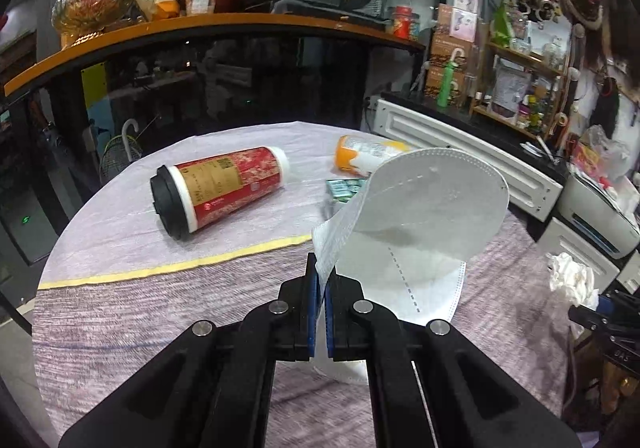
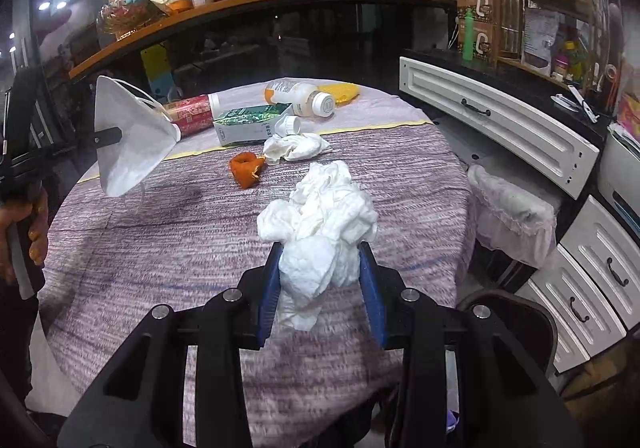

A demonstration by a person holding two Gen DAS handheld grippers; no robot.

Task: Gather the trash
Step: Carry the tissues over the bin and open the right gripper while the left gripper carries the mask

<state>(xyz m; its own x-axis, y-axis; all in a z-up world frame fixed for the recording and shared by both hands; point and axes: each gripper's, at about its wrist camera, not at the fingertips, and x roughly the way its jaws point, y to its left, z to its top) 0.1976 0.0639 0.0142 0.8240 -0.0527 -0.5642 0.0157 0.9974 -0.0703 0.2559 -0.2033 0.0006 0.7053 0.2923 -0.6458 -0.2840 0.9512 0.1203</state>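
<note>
L gripper [image 1: 322, 284] pinches face mask [image 1: 432, 204] edge; R gripper [image 2: 320, 280] clamps crumpled tissue [image 2: 320, 224].

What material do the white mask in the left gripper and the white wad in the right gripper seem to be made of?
Mask: probably non-woven fabric, matte, with stitched seams and a folded, stiff shape. It is pinched in the left gripper.
Wad: likely tissue or paper towel, soft and matte, heavily crumpled. It is squeezed in the right gripper.
</note>
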